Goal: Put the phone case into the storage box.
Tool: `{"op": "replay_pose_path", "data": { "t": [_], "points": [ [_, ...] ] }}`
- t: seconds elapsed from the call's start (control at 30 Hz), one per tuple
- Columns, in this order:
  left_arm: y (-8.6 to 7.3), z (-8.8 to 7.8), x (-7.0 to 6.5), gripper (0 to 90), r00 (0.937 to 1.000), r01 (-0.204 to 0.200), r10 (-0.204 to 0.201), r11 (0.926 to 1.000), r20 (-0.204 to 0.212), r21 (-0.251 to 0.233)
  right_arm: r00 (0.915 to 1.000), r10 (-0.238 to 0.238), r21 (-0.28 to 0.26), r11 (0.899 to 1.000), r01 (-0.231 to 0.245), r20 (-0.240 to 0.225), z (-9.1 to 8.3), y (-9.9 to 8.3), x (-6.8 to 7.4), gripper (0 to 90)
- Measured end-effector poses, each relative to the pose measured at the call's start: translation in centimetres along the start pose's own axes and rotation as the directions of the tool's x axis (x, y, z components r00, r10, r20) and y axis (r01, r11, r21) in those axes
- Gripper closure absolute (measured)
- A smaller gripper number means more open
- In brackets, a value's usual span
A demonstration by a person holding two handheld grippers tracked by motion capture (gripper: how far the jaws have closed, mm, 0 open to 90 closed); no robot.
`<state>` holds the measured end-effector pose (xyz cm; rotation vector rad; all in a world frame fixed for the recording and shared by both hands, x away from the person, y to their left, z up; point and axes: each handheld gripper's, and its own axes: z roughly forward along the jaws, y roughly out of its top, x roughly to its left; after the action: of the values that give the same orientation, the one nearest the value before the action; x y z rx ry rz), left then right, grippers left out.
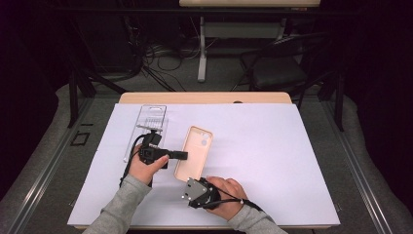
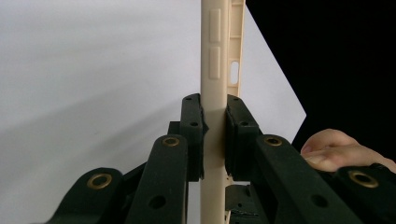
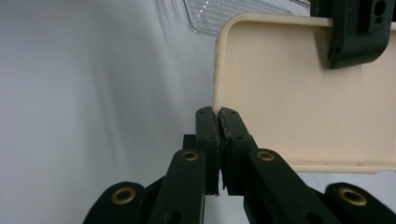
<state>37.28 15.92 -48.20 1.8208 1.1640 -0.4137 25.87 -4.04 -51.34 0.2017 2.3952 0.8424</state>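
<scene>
Between both tools sits the phone case (image 1: 194, 152): left gripper (image 2: 215, 135) and right gripper (image 3: 219, 140) pinch its edges; lift evenly, gently.

High view overhead facing forward, tool views close, sharing phone case (image 1: 195, 152)

Our count: 1 case, 1 tray, 2 grippers

On the table (image 1: 292, 161) we count 1 beige phone case (image 1: 195, 152), 1 clear plastic tray (image 1: 151, 117) and 1 white sheet (image 1: 272, 146) spread under them. We see 2 grippers, the left gripper (image 1: 182, 155) and the right gripper (image 1: 191, 183), each with 2 black jaws and each carried by 1 hand, so 2 hands and 2 grey sleeves. Behind the table we count 1 dark chair (image 1: 280, 68) and 1 further table (image 1: 248, 4).
</scene>
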Motion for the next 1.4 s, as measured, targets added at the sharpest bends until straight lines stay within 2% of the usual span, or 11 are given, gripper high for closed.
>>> {"op": "replay_pose_path", "data": {
  "t": [0.43, 0.7, 0.9, 1.2, 1.23, 1.4],
  "points": [
    [0.0, -0.1, 0.1, 80.4, 1.0000, -0.010, 0.010, 0.9999, 0.000, -0.004, 0.9999, 0.011, -0.005, 1.000, -0.011, 0.006, 0.0, 0.0, 0.0, 87.1],
    [-0.1, -0.2, 0.3, 80.4, 0.9992, -0.032, 0.031, 0.9993, -0.027, -0.022, 0.9996, 0.024, -0.018, 1.000, -0.023, 0.014, 0.0, -0.1, -0.2, 75.3],
    [-0.1, -0.4, 0.4, 80.4, 0.9984, -0.044, 0.042, 0.9978, -0.037, -0.051, 0.9990, 0.035, -0.027, 0.999, -0.034, 0.027, 0.0, -0.2, -0.4, 69.6],
    [-0.2, -0.9, 0.4, 80.4, 0.9979, -0.054, 0.051, 0.9944, -0.039, -0.090, 0.9959, 0.082, -0.034, 0.996, -0.080, 0.039, -0.2, -0.4, -0.9, 65.1],
    [-0.2, -1.0, 0.5, 80.4, 0.9977, -0.059, 0.055, 0.9938, -0.039, -0.095, 0.9951, 0.091, -0.024, 0.996, -0.090, 0.037, -0.3, -0.4, -1.0, 64.8],
    [-0.3, -1.2, 0.4, 80.4, 0.9971, -0.070, 0.065, 0.9883, -0.039, -0.136, 0.9921, 0.116, -0.038, 0.993, -0.114, 0.047, -0.4, -0.5, -1.4, 62.2]
  ]
}}
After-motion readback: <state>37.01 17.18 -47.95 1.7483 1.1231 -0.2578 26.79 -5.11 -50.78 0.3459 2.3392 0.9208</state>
